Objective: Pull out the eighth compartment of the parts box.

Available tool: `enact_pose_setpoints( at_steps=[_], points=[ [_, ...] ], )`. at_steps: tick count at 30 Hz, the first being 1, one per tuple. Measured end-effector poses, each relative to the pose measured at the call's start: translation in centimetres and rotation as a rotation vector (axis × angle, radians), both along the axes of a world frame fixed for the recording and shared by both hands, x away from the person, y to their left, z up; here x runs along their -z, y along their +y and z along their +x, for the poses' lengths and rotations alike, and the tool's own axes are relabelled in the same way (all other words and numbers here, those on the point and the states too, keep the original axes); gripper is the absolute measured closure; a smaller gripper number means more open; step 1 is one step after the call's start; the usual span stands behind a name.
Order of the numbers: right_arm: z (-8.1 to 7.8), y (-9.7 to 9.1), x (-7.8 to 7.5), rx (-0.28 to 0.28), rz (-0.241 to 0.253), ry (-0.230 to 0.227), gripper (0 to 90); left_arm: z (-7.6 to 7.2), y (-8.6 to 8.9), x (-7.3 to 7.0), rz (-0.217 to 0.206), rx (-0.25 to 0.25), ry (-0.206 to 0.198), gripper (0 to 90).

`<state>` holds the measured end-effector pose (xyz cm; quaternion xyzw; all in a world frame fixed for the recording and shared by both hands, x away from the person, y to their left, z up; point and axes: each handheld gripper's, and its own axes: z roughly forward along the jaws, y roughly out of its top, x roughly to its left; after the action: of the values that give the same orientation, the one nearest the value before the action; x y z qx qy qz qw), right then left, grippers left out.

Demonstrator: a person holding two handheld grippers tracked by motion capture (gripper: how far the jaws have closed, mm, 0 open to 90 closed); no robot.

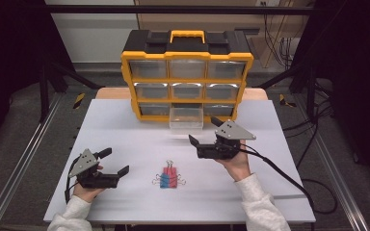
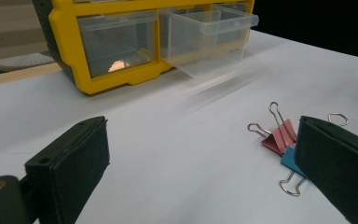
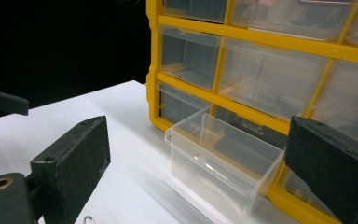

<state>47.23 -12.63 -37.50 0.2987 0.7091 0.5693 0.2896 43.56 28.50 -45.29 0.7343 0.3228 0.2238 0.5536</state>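
Note:
A yellow and black organizer [image 1: 187, 53] with clear drawers stands at the back of the white table [image 1: 125, 125]. Its bottom middle drawer [image 1: 186, 118] is pulled out and looks empty. A pink binder clip [image 2: 279, 137] and a blue one [image 2: 290, 158] lie together at the table's front middle [image 1: 169, 180]. My right gripper [image 1: 204, 130] hovers open just in front and to the right of the drawer [image 3: 219, 163], nothing between its jaws. My left gripper [image 1: 116, 161] rests open at the front left, with the clips just off its right jaw.
The organizer's other drawers [image 3: 270, 79] are closed. Black frame posts and cables flank the table on both sides. The right gripper's cable [image 1: 289, 180] trails over the table's right front. Bare tabletop lies between the clips and the drawer.

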Motion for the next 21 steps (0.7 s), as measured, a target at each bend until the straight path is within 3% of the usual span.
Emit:
enact_pose_setpoints(
  at_steps=[7,14,21],
  points=[
    [-2.0,-1.4,1.0,-0.011,0.046,0.050,5.3,0.0,0.1,0.0,-0.005,-0.002,-0.002,2.7],
    [-3.3,-0.9,2.8,-0.057,0.022,0.102,4.2,-0.1,0.0,0.0,0.003,-0.003,-0.003,2.7],
    [-3.9,-0.1,3.9,-0.068,0.005,0.144,3.7,-0.1,0.0,0.0,0.001,-0.004,-0.004,2.7]
  ],
)
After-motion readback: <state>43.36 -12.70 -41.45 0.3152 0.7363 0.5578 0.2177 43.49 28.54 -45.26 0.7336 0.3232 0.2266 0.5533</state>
